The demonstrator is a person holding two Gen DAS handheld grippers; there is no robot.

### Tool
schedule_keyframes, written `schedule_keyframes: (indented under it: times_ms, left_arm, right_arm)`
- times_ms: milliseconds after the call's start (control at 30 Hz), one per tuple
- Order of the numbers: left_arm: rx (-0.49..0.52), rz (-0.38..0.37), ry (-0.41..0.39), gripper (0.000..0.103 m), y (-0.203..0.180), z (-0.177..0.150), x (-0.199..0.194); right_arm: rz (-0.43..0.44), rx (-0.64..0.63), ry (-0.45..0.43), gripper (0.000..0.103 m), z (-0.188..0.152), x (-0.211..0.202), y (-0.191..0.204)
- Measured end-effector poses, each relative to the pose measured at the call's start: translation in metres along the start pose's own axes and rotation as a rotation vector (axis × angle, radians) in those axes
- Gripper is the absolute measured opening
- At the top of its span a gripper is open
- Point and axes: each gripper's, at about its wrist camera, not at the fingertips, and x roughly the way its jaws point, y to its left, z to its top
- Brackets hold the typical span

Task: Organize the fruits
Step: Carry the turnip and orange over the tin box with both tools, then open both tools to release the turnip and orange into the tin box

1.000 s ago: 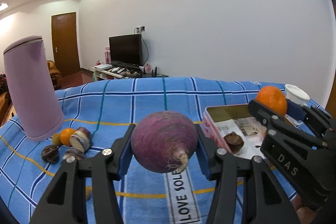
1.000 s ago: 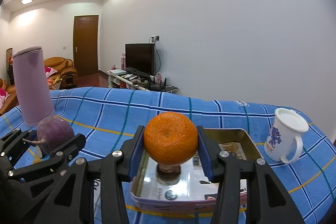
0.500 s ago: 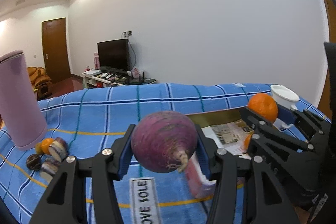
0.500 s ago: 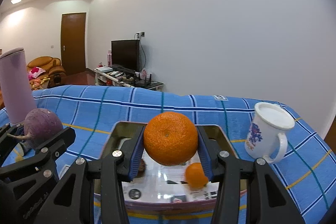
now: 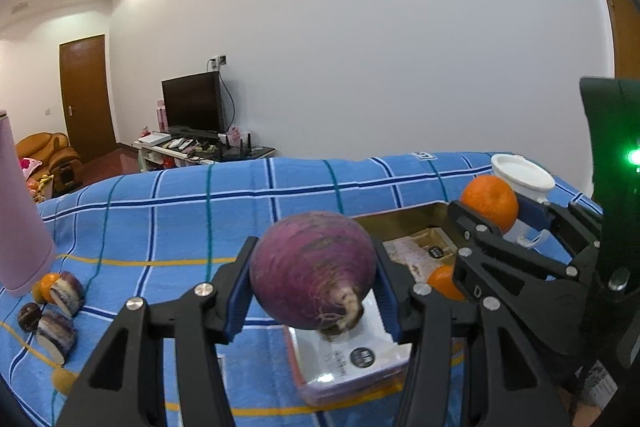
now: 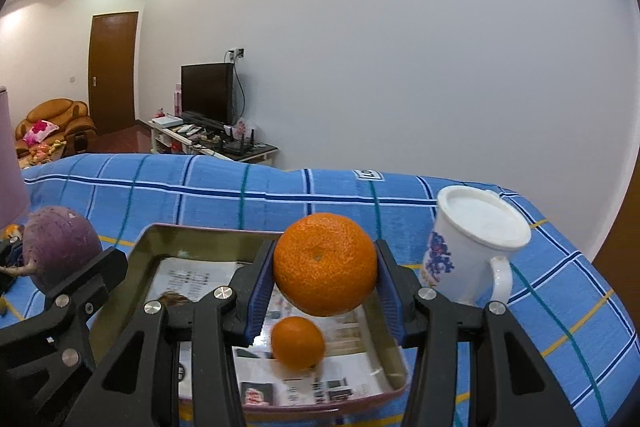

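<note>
My left gripper (image 5: 312,287) is shut on a round purple turnip (image 5: 312,271), held above the near left corner of a metal tray (image 5: 344,383) lined with printed paper. In the right wrist view the same turnip (image 6: 60,251) hangs at the left beside the tray (image 6: 200,233). My right gripper (image 6: 320,287) is shut on a large orange (image 6: 324,263), held over the tray's right half. A smaller orange (image 6: 298,343) lies on the paper just below it. The left wrist view shows the held orange (image 5: 488,201) and the small one (image 5: 444,283) at the right.
A white mug (image 6: 476,243) stands right of the tray on the blue checked cloth (image 6: 240,195). At the far left stand a pink tumbler (image 5: 20,219), cut purple pieces (image 5: 66,293), a dark fruit (image 5: 29,317) and a small orange (image 5: 48,285).
Both grippers have moved to the right across the cloth with their fruit. The tray now lies under them, and the small orange has come into view beneath the right gripper.
</note>
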Motion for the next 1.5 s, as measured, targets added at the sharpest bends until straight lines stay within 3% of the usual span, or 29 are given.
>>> schedule_keyframes:
  times_ms: [267, 600, 900, 1267, 1367, 1500]
  left_arm:
    - [0.005, -0.003, 0.029, 0.055, -0.012, 0.0, 0.013]
    - [-0.015, 0.002, 0.099, 0.055, -0.013, -0.001, 0.033]
    - [-0.038, 0.011, 0.152, 0.055, -0.007, -0.001, 0.043]
    - [-0.01, 0.047, 0.094, 0.054, -0.009, 0.0, 0.033]
    - [-0.012, 0.052, 0.087, 0.058, -0.007, 0.0, 0.032]
    - [-0.03, 0.085, 0.062, 0.076, -0.002, 0.0, 0.026]
  right_arm:
    - [-0.022, -0.005, 0.034, 0.05, -0.001, 0.013, -0.01]
    - [0.017, -0.015, 0.156, 0.05, -0.006, 0.045, -0.01]
    - [0.049, -0.045, 0.198, 0.05, -0.008, 0.051, -0.004]
    - [0.065, -0.059, 0.163, 0.051, -0.005, 0.047, -0.001]
    - [0.067, -0.055, 0.158, 0.052, -0.005, 0.046, -0.002]
    - [0.051, -0.035, 0.147, 0.066, -0.005, 0.043, -0.007]
